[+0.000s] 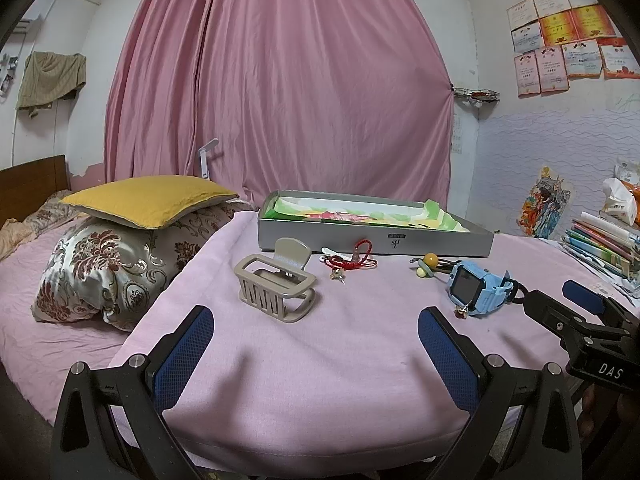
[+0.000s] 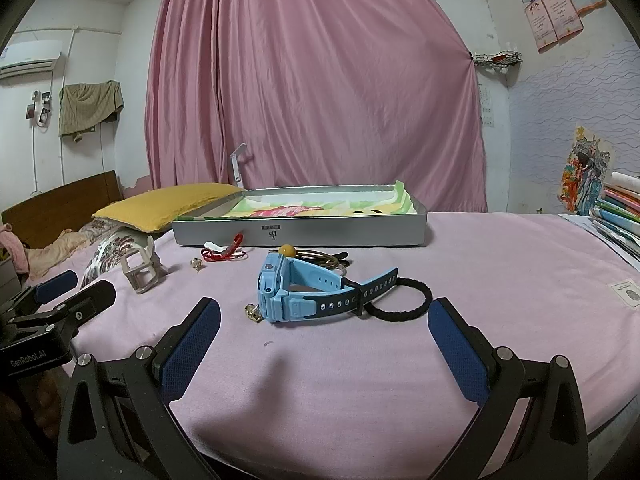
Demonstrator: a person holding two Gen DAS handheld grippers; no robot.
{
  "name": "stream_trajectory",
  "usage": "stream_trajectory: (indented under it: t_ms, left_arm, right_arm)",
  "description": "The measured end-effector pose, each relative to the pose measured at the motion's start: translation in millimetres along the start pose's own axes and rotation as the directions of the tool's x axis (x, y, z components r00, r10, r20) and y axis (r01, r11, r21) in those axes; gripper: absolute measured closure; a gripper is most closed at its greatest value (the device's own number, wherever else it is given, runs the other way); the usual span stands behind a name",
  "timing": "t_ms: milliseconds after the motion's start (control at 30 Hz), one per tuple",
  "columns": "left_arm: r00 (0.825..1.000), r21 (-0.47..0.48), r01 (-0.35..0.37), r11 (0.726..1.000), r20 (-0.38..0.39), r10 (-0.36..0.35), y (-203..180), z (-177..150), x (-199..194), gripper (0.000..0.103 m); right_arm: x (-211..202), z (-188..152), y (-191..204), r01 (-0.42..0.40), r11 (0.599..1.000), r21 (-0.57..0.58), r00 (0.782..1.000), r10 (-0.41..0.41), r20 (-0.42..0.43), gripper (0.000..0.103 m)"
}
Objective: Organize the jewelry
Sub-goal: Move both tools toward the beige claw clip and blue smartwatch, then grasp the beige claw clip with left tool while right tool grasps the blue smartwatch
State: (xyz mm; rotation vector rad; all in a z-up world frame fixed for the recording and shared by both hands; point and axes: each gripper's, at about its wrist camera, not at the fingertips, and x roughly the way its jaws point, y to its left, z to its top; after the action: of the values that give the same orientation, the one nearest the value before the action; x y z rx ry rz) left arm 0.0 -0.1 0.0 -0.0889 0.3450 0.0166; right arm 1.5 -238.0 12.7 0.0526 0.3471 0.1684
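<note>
A pink curtain [image 1: 280,92] is hanging behind the bed [image 1: 60,332] (certificates [image 1: 568,36] are covering the right wall), pillows [image 1: 120,248] lying left.

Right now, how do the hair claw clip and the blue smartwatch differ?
The hair claw clip is beige and stands nearer the left gripper; the blue smartwatch lies on its side ahead of the right gripper. The clip is rigid; the watch has a perforated strap. Both rest on the pink sheet, outside the grey tray.

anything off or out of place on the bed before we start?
Nothing damaged or spilled. The hair claw, red cord, blue watch and black hair tie all lie loose on the sheet in front of the tray, none inside it. Both hand-held grippers are open and empty.
</note>
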Motion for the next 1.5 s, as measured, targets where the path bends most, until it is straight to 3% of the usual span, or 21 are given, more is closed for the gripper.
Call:
stream_trajectory:
  t_ms: [433, 567, 733, 1133, 1300, 1500]
  left_arm:
    - [1.000, -0.009, -0.013, 1.000, -0.008, 0.013, 6.2, 0.0, 8.6, 0.001]
    - [0.999, -0.044, 0.018, 0.999, -0.030, -0.019, 14.0, 5.9, 13.5, 0.001]
    - [0.995, -0.088, 0.003, 0.996, -0.102, -0.012, 25.8, 14.8, 28.5, 0.001]
    - [0.941, -0.195, -0.013, 0.981, -0.333, -0.054, 44.0, 25.9, 78.2, 0.001]
    - [0.927, -0.206, -0.013, 0.978, -0.370, -0.066, 43.2, 33.6, 88.7, 0.001]
    - [0.923, -0.202, 0.003, 0.979, -0.377, -0.081, 39.4, 37.6, 97.7, 0.002]
  right_arm:
    - [7.4, 1.4, 3.5, -0.046, 0.999, -0.017, 0.999, 0.046, 0.002, 0.001]
    - [10.1, 9.6, -0.8, -0.055, 0.998, 0.001, 0.998, 0.055, -0.002, 0.001]
    - [26.9, 21.1, -0.5, -0.084, 0.996, 0.024, 0.994, 0.085, -0.068, 0.001]
    - [60.4, 23.9, 6.2, -0.039, 0.996, 0.074, 0.963, 0.057, -0.265, 0.001]
    - [70.5, 20.3, 3.3, -0.067, 0.989, 0.133, 0.953, 0.103, -0.285, 0.001]
    - [80.3, 23.7, 10.6, -0.081, 0.987, 0.139, 0.946, 0.120, -0.302, 0.006]
